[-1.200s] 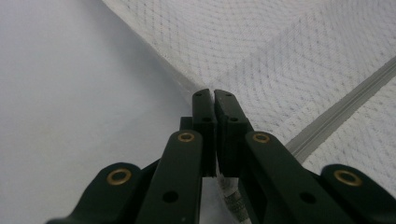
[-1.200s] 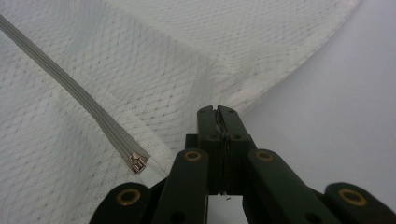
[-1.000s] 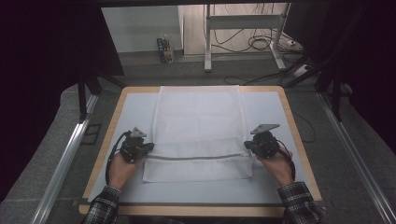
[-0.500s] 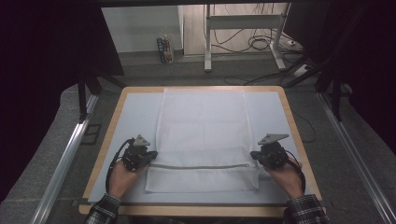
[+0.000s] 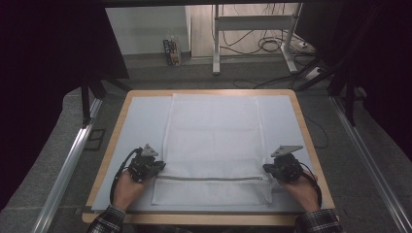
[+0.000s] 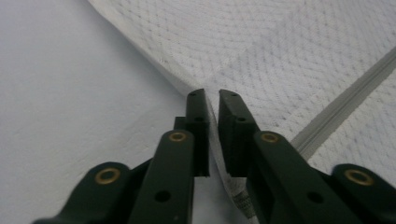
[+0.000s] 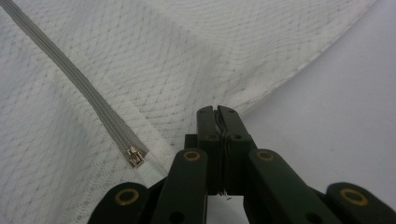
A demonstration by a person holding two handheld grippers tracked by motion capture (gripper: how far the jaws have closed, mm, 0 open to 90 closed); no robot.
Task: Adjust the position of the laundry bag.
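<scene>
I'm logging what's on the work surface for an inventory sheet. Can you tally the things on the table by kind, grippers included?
White mesh bag with a grey zipper: 1
Pale mat covering the wooden tabletop: 1
Black grippers: 2, the left gripper and the right gripper, each at one side edge of the bag
Total: 4

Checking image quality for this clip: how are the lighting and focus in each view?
High view: dim, black at both sides, the mesh laundry bag evenly lit, no glare. Left gripper view: bag weave sharp, the left tongs near the lens softer. Right gripper view: the zipper pull is crisp, the weave blurs toward the far edge, and the right tongs are dark.
</scene>
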